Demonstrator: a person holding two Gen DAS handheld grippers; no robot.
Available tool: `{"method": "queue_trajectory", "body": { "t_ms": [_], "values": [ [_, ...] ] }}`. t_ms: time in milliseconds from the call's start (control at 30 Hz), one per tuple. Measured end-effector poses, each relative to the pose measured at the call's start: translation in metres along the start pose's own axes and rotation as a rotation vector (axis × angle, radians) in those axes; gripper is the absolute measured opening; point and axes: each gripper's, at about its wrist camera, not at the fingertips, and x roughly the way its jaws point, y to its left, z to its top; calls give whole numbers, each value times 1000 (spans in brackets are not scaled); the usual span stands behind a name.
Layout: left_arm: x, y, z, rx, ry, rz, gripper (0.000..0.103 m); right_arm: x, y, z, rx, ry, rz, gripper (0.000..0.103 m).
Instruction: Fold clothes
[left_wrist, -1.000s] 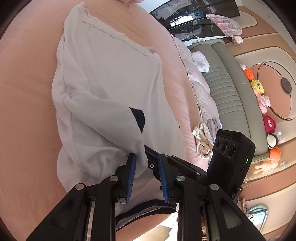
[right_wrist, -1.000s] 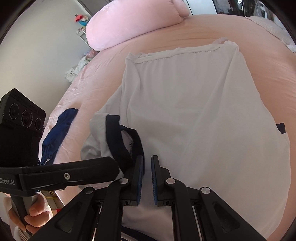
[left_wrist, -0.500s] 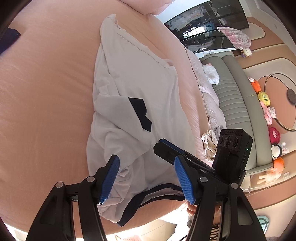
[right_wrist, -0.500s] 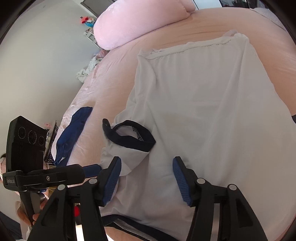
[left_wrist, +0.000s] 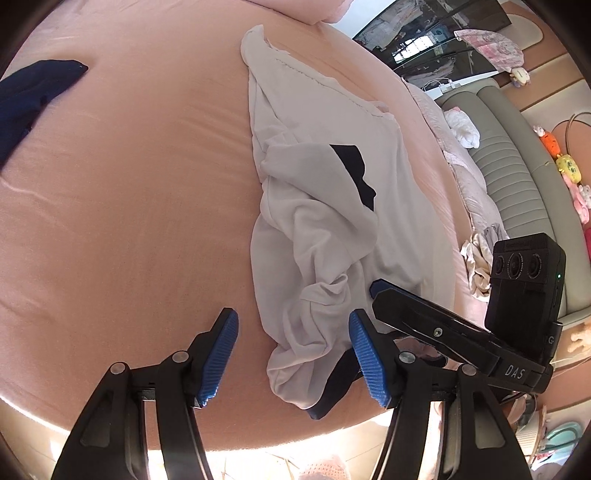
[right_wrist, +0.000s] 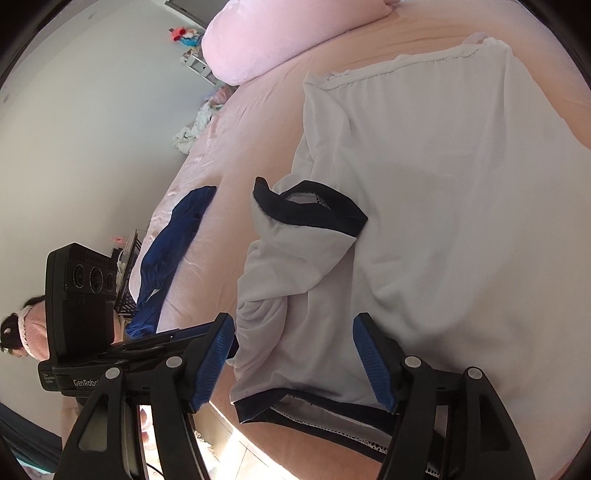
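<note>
I read "DAS" on right gripper (left_wrist: 373, 291), "GenRobo" on left gripper (right_wrist: 221, 343). Both fingers spread, empty. One white shirt (right_wrist: 424, 206), one navy garment (right_wrist: 166, 251) on bed (left_wrist: 129, 203).

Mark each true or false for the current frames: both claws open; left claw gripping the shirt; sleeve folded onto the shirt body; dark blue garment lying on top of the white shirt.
1. Both the left claw and the right claw are open. True.
2. The left claw grips the white navy-trimmed shirt. False: its jaws stand apart, holding nothing.
3. A navy-cuffed sleeve lies folded onto the shirt body. True.
4. The dark blue garment lies on the shirt. False: it lies apart, on the pink bedsheet.
</note>
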Motion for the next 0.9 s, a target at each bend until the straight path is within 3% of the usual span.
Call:
{"method": "queue_trajectory", "body": {
  "t_ms": [133,267,633,900],
  "values": [
    [2,-8,-7,90,-46,148,60,4,1,-2,13,-3,22,67],
    [7,-14,-14,139,-75,221,60,8,3,-3,25,-7,43,67],
    [19,-27,-27,215,-127,294,60,30,10,11,7,-35,15,67],
    [22,-28,-32,247,-176,374,60,42,29,21,-116,-61,-118,67]
  ]
}}
